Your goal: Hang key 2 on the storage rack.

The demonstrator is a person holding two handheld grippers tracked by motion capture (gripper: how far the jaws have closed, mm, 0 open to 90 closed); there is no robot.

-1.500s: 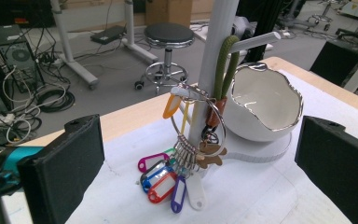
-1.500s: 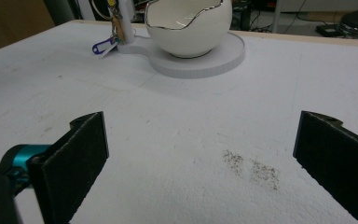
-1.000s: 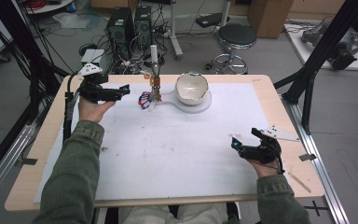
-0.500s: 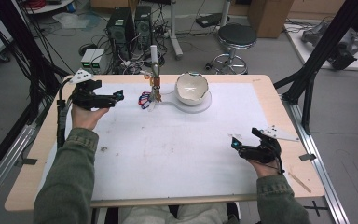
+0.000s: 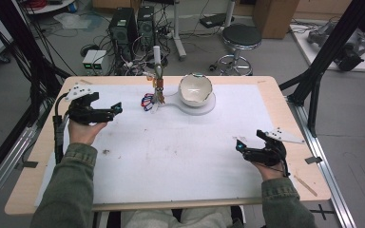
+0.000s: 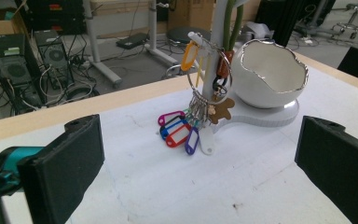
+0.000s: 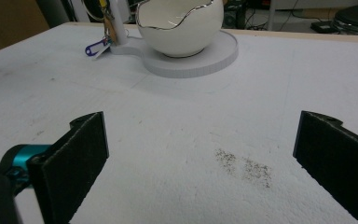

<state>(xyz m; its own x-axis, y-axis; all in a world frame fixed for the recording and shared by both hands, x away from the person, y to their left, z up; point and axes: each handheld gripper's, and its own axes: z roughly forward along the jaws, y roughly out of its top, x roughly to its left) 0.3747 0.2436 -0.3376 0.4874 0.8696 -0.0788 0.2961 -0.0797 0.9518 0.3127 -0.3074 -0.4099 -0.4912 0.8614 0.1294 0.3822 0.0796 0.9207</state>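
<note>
The left gripper, jaws spread wide and holding nothing, points across the white mat at the bunch of key tags, which hangs from a ring on the white stand post beside the egg-shaped bowl at the table's far edge; a good approach would be level and straight, so the jaws bracket the ring rather than the loose tags. The left forearm lies along the table's left side with the hand raised off the mat, while the right gripper, likewise spread and empty, rests near the front right corner, well apart from the stand.
</note>
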